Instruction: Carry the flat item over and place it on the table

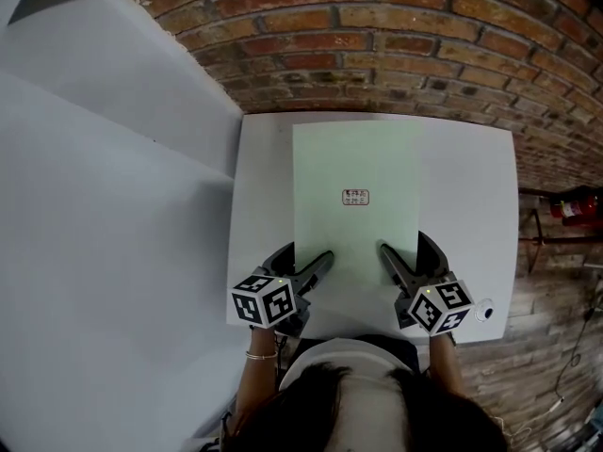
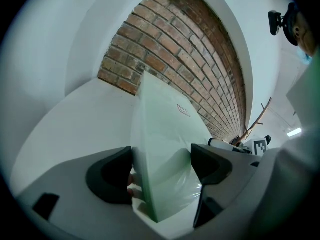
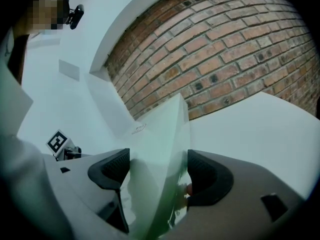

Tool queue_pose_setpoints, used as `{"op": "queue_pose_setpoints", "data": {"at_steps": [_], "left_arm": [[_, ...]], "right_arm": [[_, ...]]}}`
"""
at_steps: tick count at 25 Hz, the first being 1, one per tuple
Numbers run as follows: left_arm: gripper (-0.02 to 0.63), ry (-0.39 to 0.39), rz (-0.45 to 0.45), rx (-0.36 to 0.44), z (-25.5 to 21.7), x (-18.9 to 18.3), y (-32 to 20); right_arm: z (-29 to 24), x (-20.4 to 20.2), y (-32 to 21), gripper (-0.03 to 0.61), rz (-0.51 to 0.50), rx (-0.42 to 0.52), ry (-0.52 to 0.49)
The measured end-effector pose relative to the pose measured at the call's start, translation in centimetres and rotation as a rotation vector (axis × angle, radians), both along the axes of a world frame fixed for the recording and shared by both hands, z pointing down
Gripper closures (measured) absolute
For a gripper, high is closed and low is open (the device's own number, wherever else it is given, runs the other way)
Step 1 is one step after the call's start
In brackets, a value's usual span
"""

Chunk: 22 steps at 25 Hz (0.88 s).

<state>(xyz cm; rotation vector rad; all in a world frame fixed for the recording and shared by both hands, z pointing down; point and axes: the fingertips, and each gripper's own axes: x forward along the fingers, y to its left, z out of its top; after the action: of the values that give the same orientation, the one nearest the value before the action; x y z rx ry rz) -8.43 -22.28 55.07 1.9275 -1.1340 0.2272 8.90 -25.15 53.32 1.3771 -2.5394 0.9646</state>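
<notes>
Green sheet (image 1: 356, 158) first: where does it sit?

Over the white counter (image 1: 471, 205), with its long side running away toward the brick wall (image 1: 377, 55) and a small label (image 1: 355, 197) near its middle. Its near short edge is by the person's body, and that is the end being held. I can't tell whether the far end rests on the counter.

And the tools?

The left tool (image 1: 306, 257) is clamped on the near left corner and the right tool (image 1: 403, 252) on the near right corner. In each gripper view the sheet slants across the whole gap, with one jaw against its outer edge and the other on its top face.

So what makes a good set-down?

My judgement is to lower both corners together and level, so the sheet doesn't twist between the two grips. It looks glossy and stiff, perhaps glass-like, so I'd ease it down rather than drop it. The outer jaws sit low beside the sheet and will likely meet the counter before it lies flat. Open only once the counter bears the weight, then draw both tools back toward the body without dragging the sheet along.
</notes>
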Motion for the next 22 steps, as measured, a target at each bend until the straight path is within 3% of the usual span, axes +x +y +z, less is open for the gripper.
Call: {"op": "queue_pose_setpoints", "data": {"at_steps": [22], "left_arm": [[0.242,-0.003,0.006,-0.095,3.3,0.3,-0.7]], "right_arm": [[3.7,0.2,-0.7,0.221,0.003,-0.089,-0.001]]}}
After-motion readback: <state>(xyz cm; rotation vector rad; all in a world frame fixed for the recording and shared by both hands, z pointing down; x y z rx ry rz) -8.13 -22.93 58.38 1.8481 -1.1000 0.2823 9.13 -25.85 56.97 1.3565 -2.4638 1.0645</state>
